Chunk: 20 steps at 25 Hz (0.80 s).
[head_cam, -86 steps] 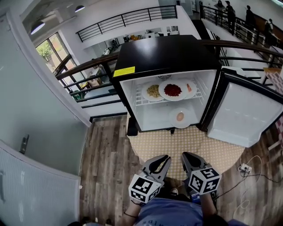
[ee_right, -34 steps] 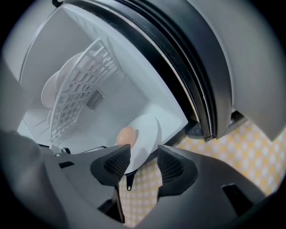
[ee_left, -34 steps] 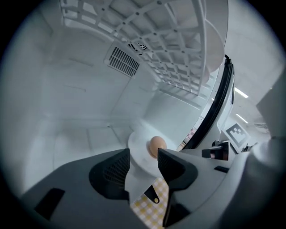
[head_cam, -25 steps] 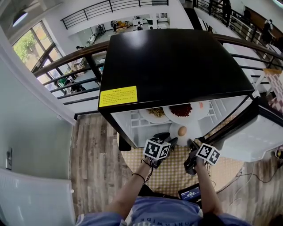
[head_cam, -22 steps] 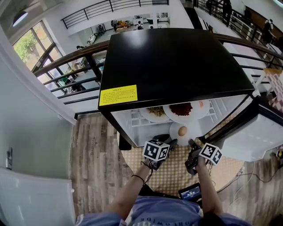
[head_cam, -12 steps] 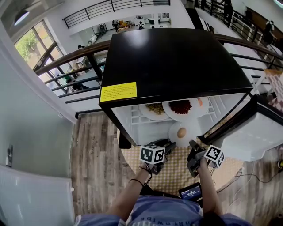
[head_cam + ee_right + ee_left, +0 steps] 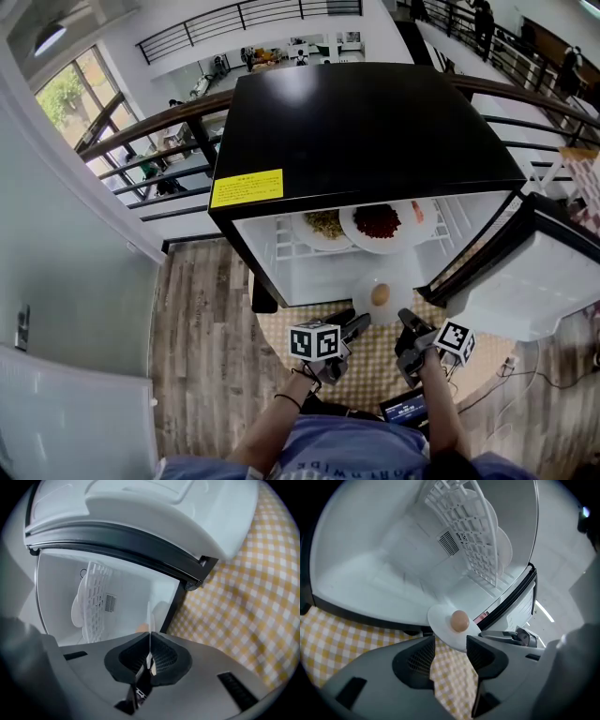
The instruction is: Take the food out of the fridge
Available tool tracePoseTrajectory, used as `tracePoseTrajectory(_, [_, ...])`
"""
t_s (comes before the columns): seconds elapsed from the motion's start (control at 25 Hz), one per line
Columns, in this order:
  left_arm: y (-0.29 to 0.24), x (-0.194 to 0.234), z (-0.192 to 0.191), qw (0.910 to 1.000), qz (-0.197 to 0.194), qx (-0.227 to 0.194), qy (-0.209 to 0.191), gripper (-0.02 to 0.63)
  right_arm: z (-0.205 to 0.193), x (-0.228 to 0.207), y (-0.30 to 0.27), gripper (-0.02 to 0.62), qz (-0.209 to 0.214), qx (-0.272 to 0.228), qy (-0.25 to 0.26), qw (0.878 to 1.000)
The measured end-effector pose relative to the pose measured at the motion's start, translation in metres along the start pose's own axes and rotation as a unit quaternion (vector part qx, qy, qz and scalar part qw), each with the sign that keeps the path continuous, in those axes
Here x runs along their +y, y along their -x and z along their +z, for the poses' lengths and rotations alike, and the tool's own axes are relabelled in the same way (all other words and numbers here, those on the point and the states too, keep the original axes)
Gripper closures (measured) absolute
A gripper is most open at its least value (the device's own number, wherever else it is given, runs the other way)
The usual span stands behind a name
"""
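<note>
Checked mat (image 7: 375, 361) below, fridge (image 7: 366, 122) ahead; right hand-held gripper (image 7: 150, 641) clamped on plate (image 7: 440, 621) rim (egg (image 7: 460, 620) aboard), left hand-held gripper (image 7: 451, 645) agape just behind.

My small black-topped fridge (image 7: 366, 122) stands open, white inside. On its upper wire shelf (image 7: 281, 248) sit three white plates: yellowish food (image 7: 324, 225) left, red food (image 7: 378, 221) middle, an orange piece (image 7: 417, 212) right. Lower and nearer, a round white plate (image 7: 367, 286) bearing one brown egg (image 7: 380, 294) juts past the front lip. My right gripper (image 7: 150, 644) pinches its near-right rim.
</note>
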<state>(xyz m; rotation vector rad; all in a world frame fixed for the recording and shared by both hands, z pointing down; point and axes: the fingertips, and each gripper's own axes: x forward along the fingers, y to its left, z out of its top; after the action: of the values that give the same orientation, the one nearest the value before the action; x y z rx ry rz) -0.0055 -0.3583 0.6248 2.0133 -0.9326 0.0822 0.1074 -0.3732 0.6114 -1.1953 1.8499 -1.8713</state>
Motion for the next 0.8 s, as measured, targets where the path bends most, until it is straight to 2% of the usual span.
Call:
tracePoseTrajectory(0.24, [0.010, -0.006, -0.013, 0.9999, 0.001, -0.003, 0.013, 0.393, -0.011, 0.004, 0.014, 0.575, 0.006, 0.014, 0.010, 1.000])
tracePoseTrajectory(0.36, [0.016, -0.015, -0.017, 0.9993, -0.021, -0.015, 0.028, 0.386, -0.015, 0.009, 0.022, 0.575, 0.021, 0.016, 0.007, 1.000])
tracePoseTrajectory(0.48, [0.020, -0.028, -0.019, 0.9964, -0.054, -0.035, 0.055, 0.301, -0.018, 0.013, 0.028, 0.575, 0.036, 0.021, 0.002, 0.999])
tracePoseTrajectory(0.6, [0.024, -0.032, -0.015, 0.9941, -0.057, -0.057, 0.073, 0.296, -0.026, 0.018, 0.034, 0.575, 0.048, 0.031, 0.001, 0.998])
tracePoseTrajectory(0.68, [0.027, -0.033, -0.012, 0.9944, -0.051, -0.066, 0.064, 0.296, -0.031, 0.020, 0.037, 0.575, 0.055, 0.038, 0.002, 0.998])
tracePoseTrajectory(0.8, [0.035, -0.038, -0.008, 0.9962, -0.044, -0.070, 0.028, 0.298, -0.039, 0.025, 0.042, 0.575, 0.066, 0.046, 0.003, 0.997])
